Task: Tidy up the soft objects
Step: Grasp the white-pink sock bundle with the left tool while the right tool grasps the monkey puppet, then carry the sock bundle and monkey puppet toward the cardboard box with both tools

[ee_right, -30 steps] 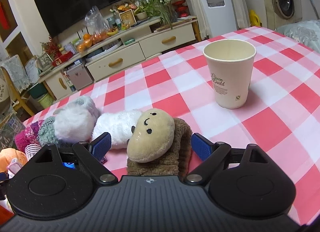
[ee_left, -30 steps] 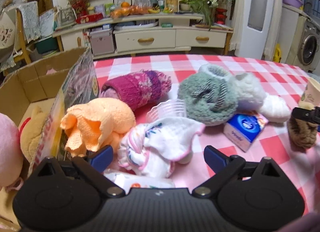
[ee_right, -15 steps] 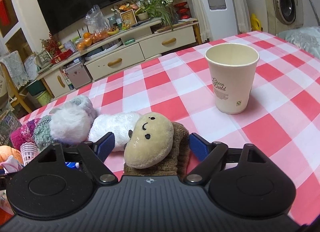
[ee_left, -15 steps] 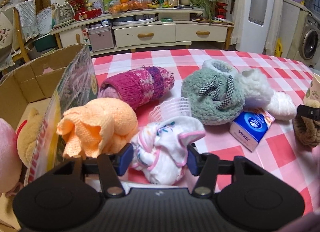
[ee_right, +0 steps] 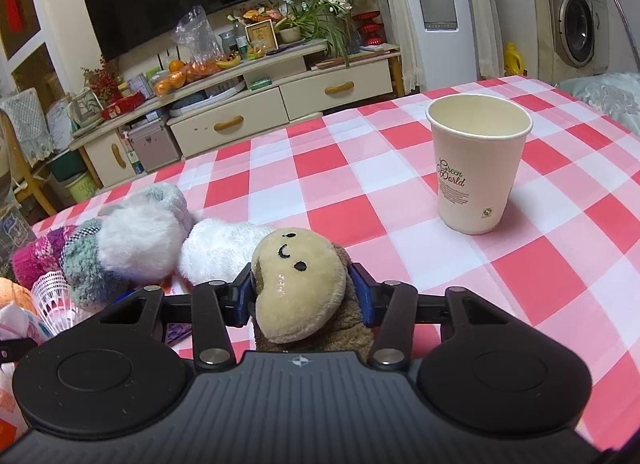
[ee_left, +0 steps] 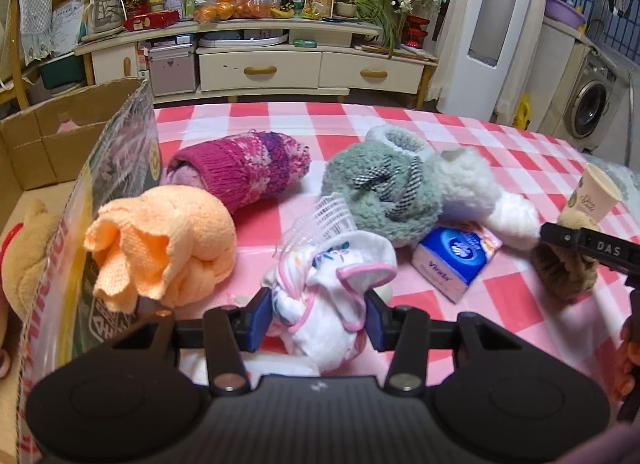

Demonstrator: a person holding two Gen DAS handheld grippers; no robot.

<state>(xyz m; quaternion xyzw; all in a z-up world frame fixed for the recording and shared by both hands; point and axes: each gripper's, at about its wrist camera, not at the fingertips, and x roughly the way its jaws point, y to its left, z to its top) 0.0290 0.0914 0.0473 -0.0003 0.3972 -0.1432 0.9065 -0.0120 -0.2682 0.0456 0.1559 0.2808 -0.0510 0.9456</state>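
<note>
A white floral cloth bundle with pink trim (ee_left: 328, 284) lies on the checked table between the blue pads of my left gripper (ee_left: 318, 322). Its jaws are closing and both pads touch the cloth. My right gripper (ee_right: 304, 300) is closing on a brown monkey plush (ee_right: 296, 280), with its pads pressed against the sides. An orange knitted cloth (ee_left: 168, 240), a magenta knit roll (ee_left: 244, 168), a green fuzzy slipper (ee_left: 372, 192) and a white fluffy toy (ee_left: 472, 188) lie further back. An open cardboard box (ee_left: 48, 136) stands at the left.
A blue tissue pack (ee_left: 456, 256) lies right of the white cloth. A paper cup (ee_right: 476, 168) stands upright beyond the plush. A printed plastic bag (ee_left: 108, 184) leans on the box's near wall, and a yellow plush (ee_left: 28, 248) lies inside the box.
Both grippers' jaws have come in from wide apart: the left onto the white cloth bundle, the right onto the monkey plush. Neither object has left the table.
</note>
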